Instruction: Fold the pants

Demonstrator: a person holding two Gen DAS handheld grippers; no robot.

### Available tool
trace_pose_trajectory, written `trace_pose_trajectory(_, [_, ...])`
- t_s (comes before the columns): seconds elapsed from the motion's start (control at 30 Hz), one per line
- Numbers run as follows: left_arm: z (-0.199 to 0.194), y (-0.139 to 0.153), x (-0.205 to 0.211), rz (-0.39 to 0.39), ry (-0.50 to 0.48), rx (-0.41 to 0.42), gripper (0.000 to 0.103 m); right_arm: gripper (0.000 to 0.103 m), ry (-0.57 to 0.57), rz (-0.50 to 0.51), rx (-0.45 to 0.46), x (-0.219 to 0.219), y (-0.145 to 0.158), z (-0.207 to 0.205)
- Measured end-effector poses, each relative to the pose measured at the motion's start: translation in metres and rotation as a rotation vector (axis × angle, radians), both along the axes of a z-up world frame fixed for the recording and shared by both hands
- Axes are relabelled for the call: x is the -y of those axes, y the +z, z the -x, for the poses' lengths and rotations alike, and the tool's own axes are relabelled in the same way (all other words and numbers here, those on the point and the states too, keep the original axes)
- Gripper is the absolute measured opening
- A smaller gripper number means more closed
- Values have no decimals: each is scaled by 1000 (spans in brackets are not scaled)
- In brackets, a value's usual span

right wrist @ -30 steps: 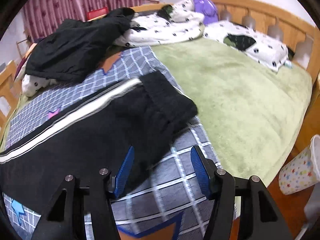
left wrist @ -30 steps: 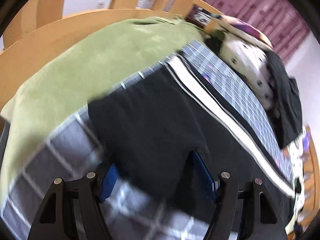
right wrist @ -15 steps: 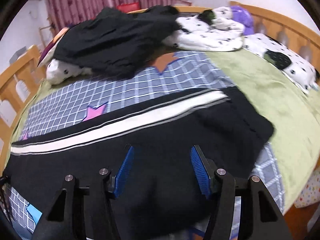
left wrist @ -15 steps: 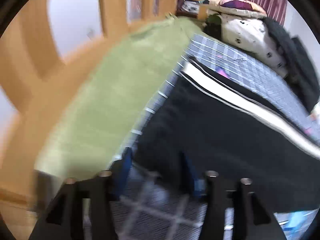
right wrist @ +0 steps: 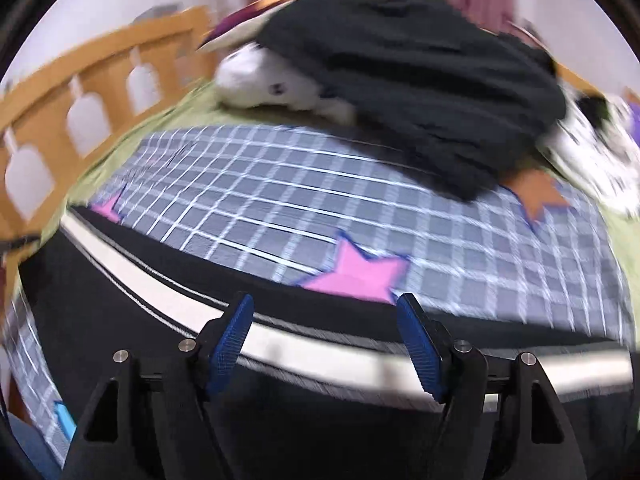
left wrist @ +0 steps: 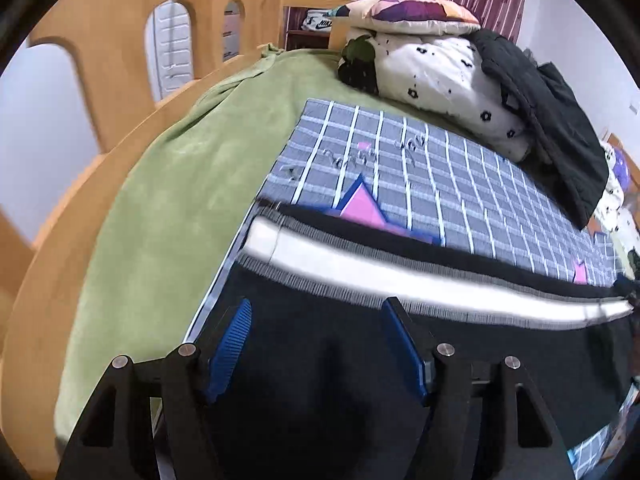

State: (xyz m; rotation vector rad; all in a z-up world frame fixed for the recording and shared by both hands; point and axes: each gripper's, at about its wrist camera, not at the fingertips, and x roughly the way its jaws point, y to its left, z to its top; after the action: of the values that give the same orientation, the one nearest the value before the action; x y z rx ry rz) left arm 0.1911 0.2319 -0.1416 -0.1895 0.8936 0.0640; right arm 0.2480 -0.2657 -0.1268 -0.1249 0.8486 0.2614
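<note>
Where the black pants (left wrist: 360, 380) lie spread flat on the grey checked blanket (left wrist: 460, 184), their white side stripe (left wrist: 400, 276) runs across both views, and one end of the garment reaches the blanket's edge beside the green bedspread (left wrist: 168, 208). Left hand-held gripper (left wrist: 316, 346): its jaws stand apart over the black cloth just short of the stripe, having just been opening, with the pants below the gap between them and no fold pinched by the blue pads (left wrist: 230, 346). Right hand-held gripper (right wrist: 326, 342): its jaws likewise stand wide and have just been opening; the stripe (right wrist: 320, 344) passes beneath the gap, and the pads (right wrist: 418, 348) do not press on the cloth. A pink star (right wrist: 356, 276) printed on the blanket lies just beyond the pants' far edge in the right wrist view, which is blurred. At the far side of the bed a black jacket (left wrist: 548, 112) is draped over white spotted bedding (left wrist: 440, 76), with a patterned pillow (left wrist: 408, 14) on top. A wooden bed rail (right wrist: 80, 92) with arched cut-outs borders the bedspread
</note>
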Motion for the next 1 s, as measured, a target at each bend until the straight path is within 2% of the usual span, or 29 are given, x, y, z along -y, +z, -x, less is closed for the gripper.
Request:
trace_pose_trajectory(0.13, [-32,-5,-15,47,45,6,65,72,125,77,-14,-40,-25,-22])
trace_pose_trajectory(0.17, [-39,-6,-21,49,52,4,65,67,150,94,-17,-46,-33,-26])
trace_pose_trajectory(0.27, [-69,-22,-27,-43,69,-49,63,61,219,129,-74,-63,-58,-38])
trace_pose_trajectory(0.33, [-78,-32,-30,-42,59,-67,46,60,239,147,-98,-64,-70,-38])
trace_pose_trajectory(0.37, [-80,-36,-32,-48,67,-80,28,57,241,164,-86,-67,-74,-38])
trace_pose_trajectory(0.4, [-78,-36,-33,-59,83,-66,25,51,248,161,-71,-68,-75,-35])
trace_pose_trajectory(0.43, [-72,-32,-35,-38,80,-24,23,26,262,145,-76,-68,-74,-33])
trace_pose_trajectory(0.47, [-64,-27,-36,-23,87,19,23,13,257,154,-66,-69,-72,-31])
trace_pose_trajectory(0.6, [-34,-7,-34,-17,94,133,22,10,268,165,-47,-68,-63,-23])
trace_pose_trajectory(0.7, [-28,0,-32,-23,83,146,22,12,277,139,-32,-68,-58,-23])
trace_pose_trajectory(0.73, [-28,0,-31,-26,74,134,22,15,281,134,-43,-67,-58,-24])
trace_pose_trajectory(0.77, [-29,0,-31,-30,68,130,22,25,287,134,-65,-68,-60,-28])
trace_pose_trajectory(0.83, [-27,2,-31,-40,62,131,22,34,298,126,-82,-70,-64,-33])
trace_pose_trajectory(0.9, [-29,1,-34,-36,62,128,22,27,309,132,-109,-73,-72,-36])
trace_pose_trajectory(0.97, [-24,2,-33,-35,62,130,22,5,324,152,-86,-75,-72,-32])
trace_pose_trajectory(1.0, [-22,3,-32,-38,62,136,22,4,336,155,-85,-75,-71,-30])
